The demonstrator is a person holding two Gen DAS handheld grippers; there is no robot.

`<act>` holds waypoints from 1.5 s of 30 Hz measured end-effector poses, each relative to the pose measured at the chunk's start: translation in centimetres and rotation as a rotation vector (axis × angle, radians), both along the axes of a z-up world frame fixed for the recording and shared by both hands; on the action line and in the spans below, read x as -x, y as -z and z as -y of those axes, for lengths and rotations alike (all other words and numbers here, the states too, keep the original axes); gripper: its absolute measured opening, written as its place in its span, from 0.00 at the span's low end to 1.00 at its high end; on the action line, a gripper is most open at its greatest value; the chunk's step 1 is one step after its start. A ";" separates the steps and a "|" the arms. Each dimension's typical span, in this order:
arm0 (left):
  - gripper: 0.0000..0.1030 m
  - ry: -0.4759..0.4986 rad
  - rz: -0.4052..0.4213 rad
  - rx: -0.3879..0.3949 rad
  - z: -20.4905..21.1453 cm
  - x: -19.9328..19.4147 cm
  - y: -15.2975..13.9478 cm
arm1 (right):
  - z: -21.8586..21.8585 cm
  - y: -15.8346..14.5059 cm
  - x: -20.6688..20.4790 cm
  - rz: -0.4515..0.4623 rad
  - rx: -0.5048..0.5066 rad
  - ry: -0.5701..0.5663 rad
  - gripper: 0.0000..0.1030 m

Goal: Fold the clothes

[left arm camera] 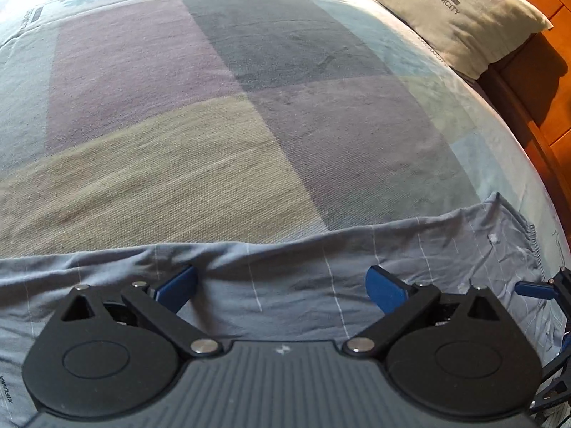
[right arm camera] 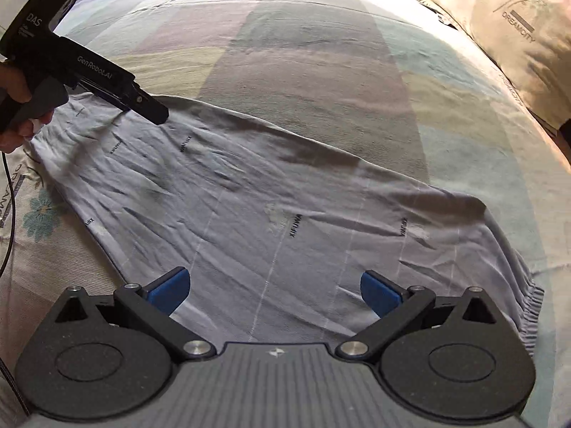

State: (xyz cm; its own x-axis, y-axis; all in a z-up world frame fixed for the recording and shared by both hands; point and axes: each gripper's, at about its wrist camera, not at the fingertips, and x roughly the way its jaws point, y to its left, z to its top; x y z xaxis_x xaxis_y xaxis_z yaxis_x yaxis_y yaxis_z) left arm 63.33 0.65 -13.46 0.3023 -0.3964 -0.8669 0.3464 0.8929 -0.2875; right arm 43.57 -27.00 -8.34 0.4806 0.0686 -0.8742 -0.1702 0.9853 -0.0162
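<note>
A grey-blue garment with thin white stripes and small printed lettering lies spread and wrinkled across the bed; its elastic band shows at the right end. In the left wrist view its upper edge runs under my left gripper, which is open with blue pads wide apart above the cloth. My right gripper is also open over the garment's near edge, nothing between its fingers. The left gripper's body, held by a hand, hovers at the garment's far left end. The right gripper's fingertip shows at the left view's right edge.
The bed sheet has large grey, mauve and tan blocks with flower prints. A pillow marked DREAMCITY lies at the far right, the same pillow in the right wrist view. A wooden bed frame borders the right side. A cable hangs at left.
</note>
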 end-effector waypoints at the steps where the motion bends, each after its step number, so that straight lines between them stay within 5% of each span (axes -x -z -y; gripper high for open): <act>1: 0.97 0.004 0.007 -0.009 0.1 0.4 -0.4 | 0.7 -0.1 0.5 0.005 0.005 0.016 1.00; 11: 0.98 0.222 0.118 -0.214 4.4 9.9 -4.0 | 5.6 -0.6 8.5 -0.034 -0.022 0.154 1.00; 21: 0.98 0.490 0.136 -0.346 5.9 25.3 -4.0 | 3.0 2.2 17.2 -0.056 -0.008 -0.159 1.00; 24: 0.98 0.500 0.015 -0.327 5.5 29.6 -3.4 | 2.3 3.4 19.2 -0.046 -0.009 -0.227 1.00; 30: 0.98 0.467 -0.056 -0.260 5.8 35.9 -2.1 | 2.6 3.4 19.4 -0.019 -0.016 -0.232 1.00; 35: 0.98 0.367 -0.013 -0.267 5.8 37.9 0.6 | 2.7 3.5 19.6 -0.001 -0.018 -0.242 1.00; 37: 0.99 0.394 0.067 -0.286 5.8 39.2 1.1 | 2.7 3.5 19.8 0.008 -0.018 -0.246 1.00; 45: 0.97 0.335 0.120 -0.308 3.0 41.4 -0.8 | 2.2 2.3 18.9 -0.029 -0.004 -0.386 1.00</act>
State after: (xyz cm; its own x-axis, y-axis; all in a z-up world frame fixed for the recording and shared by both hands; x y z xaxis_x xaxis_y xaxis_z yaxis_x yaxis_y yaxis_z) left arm 21.89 -2.35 -12.68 0.3070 -0.2185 -0.9263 0.6443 0.7641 0.0333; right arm 24.68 -29.17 -10.61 0.3936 0.2431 -0.8866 -0.5285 0.8489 -0.0018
